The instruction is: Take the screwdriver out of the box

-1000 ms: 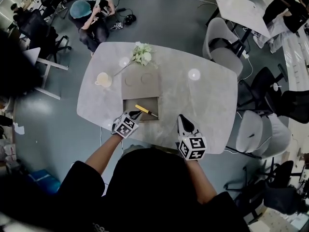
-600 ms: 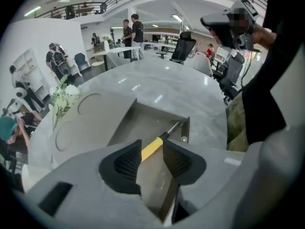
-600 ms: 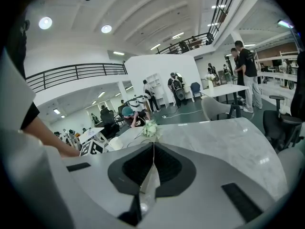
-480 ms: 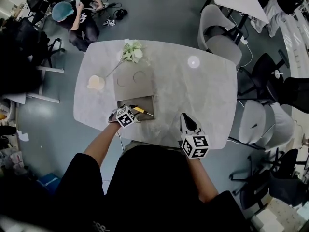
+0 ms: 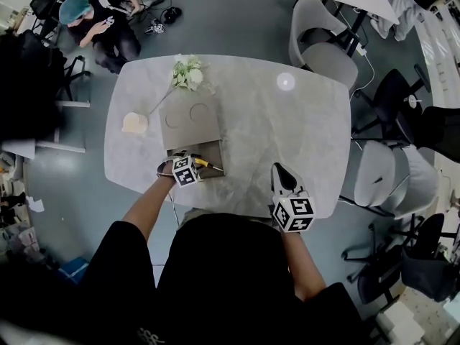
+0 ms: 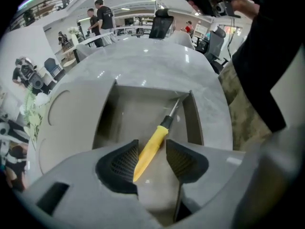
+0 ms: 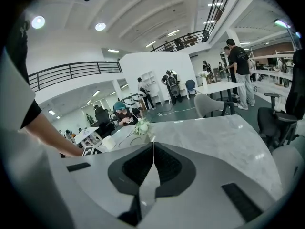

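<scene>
Open-plan hall with a grey floor. A pale, marble-patterned tabletop with rounded corners carries a shallow grey-brown box, its lid folded back flat, close to the near edge and towards the left corner. A slim screwdriver with a yellow plastic handle, black collar and bright metal shaft lies slantwise on the box floor, its tip towards the box's right wall.

The left gripper points steeply down into the box. Its jaws are opening, and the butt end of the yellow handle lies between the ribbed pads without being pressed by either. The right gripper hangs over the near edge further right, its jaws closed together on nothing.

Handling, as judged: the tool looks light and rigid, so a moderate squeeze should carry it. The handle is smooth and tapered and may slide or roll in the pads if pinched only at its narrow butt. The better hold is across the thicker middle of the handle, just behind the black collar, with the pads square to its length. The thin shaft offers little to grip. The box walls are low, so a short straight lift should clear them.
</scene>
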A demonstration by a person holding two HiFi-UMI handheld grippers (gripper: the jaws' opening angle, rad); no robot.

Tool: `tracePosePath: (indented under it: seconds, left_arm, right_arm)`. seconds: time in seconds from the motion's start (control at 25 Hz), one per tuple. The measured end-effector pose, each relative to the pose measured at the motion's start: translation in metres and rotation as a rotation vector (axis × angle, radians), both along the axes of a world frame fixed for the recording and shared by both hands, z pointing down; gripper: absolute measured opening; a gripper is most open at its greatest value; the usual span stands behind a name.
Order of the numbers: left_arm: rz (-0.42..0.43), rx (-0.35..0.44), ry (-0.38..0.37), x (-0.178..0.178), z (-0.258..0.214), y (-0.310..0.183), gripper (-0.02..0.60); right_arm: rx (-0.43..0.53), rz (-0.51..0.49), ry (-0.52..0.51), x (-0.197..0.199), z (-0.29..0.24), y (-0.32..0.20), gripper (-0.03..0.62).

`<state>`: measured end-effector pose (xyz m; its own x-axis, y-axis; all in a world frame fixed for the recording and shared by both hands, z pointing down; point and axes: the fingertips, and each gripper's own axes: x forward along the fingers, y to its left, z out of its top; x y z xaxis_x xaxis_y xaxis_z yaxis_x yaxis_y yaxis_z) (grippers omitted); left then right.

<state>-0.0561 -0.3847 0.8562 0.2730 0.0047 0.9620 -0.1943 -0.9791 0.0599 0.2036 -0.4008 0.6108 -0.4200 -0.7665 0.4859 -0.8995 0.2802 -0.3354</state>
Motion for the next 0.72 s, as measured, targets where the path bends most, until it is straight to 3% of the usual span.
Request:
tracePosePath:
  seconds: [0.16, 0.56, 0.72]
  left_arm:
    - [0.110, 0.011, -0.076, -0.002, 0.010, 0.005, 0.185]
    - [0.169, 0.038, -0.102, 0.001, 0.012, 0.013, 0.114]
    - [0.247, 0.061, -0.124, -0.002, 0.010, 0.017, 0.103]
  right_arm:
    - [-0.030, 0.047, -0.019, 0.016, 0.008, 0.006, 0.012]
    - [-0.031, 0.102, -0.044, 0.032, 0.018, 0.014, 0.012]
    - [-0.015, 0.133, -0.054, 0.035, 0.015, 0.023, 0.012]
